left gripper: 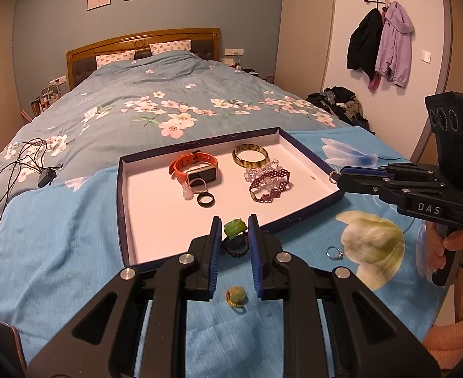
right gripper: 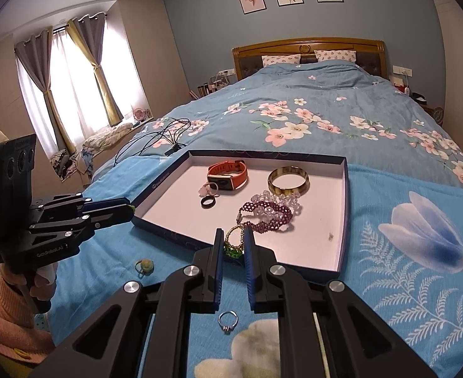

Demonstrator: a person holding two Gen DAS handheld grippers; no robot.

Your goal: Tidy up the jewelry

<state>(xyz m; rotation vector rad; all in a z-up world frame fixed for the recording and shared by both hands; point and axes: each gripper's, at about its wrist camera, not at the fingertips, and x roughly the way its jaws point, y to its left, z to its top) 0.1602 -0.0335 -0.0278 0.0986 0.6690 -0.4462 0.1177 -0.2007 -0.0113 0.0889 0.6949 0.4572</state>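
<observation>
You have both tools clamped: left tool [left gripper: 234, 231] on the green jade-like pendant [left gripper: 235, 227], right tool [right gripper: 234, 241] on the gold-and-green ring [right gripper: 234, 242]. Next, carry both over the shallow white-lined blue tray [right gripper: 341, 220] and release.

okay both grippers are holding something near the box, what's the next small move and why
Probably carry the left gripper forward over the tray and release. It is shut on a green-stoned ring near the front rim, and sorted jewelry already lies inside.
</observation>
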